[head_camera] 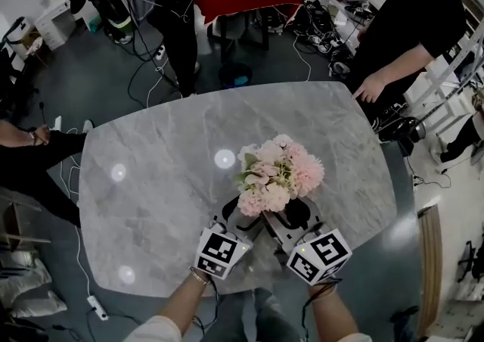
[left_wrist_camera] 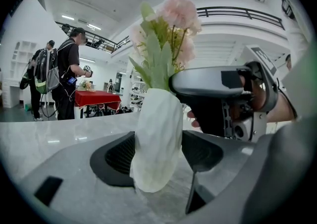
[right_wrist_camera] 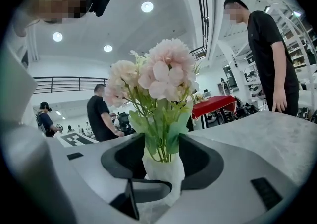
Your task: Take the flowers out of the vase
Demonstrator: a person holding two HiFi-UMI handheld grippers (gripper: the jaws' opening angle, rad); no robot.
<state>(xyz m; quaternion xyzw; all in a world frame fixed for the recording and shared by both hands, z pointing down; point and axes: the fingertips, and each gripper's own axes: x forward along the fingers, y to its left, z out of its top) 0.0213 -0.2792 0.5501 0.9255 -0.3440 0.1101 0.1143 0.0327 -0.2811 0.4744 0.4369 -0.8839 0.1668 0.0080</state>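
Most of vase [left_wrist_camera: 156, 139] hidden under flowers [head_camera: 276, 174] overhead.

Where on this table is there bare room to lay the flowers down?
Bare: the table's left half, from the flowers to the left rim; the far strip toward the standing person's hand; a narrower strip on the right. Crowded: the near edge, where left tongs and right tongs flank the vase.

Head cam steep down on table [head_camera: 151, 204], gripper views low, close, sharing vase [left_wrist_camera: 156, 139]
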